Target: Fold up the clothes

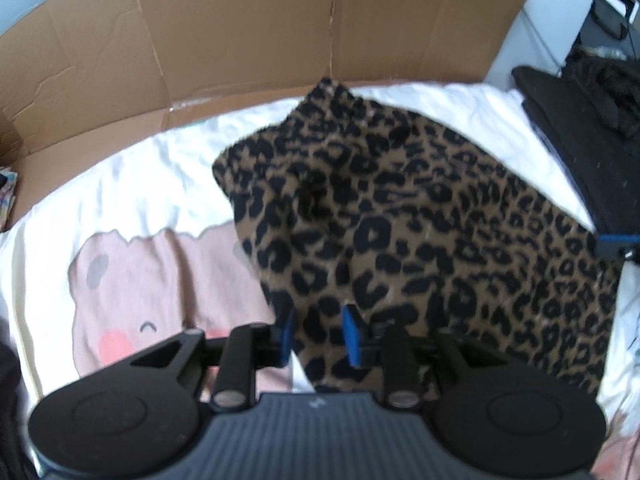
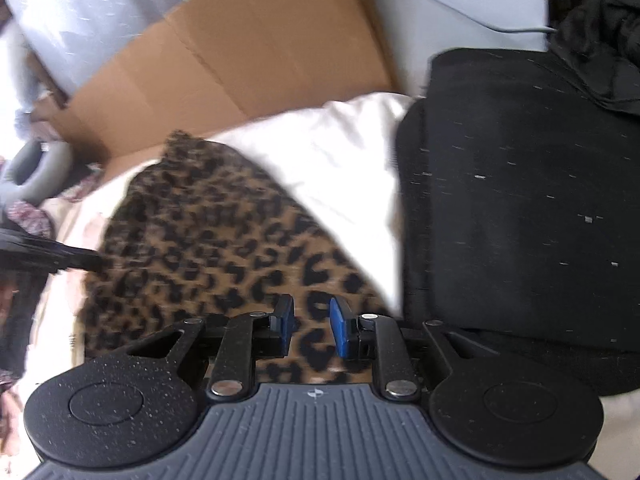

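Note:
A leopard-print garment lies partly bunched on a white bed sheet; it also shows in the right wrist view. My left gripper has its blue pads on either side of the garment's near edge, with cloth running between them. My right gripper has its pads on either side of another edge of the garment, cloth between them. The right gripper's blue tip shows at the garment's far right corner in the left wrist view. The left gripper's black arm reaches in from the left in the right wrist view.
A flattened cardboard sheet stands behind the bed, also in the right wrist view. A folded black garment lies to the right, also in the left wrist view. A pink cartoon print marks the sheet at left.

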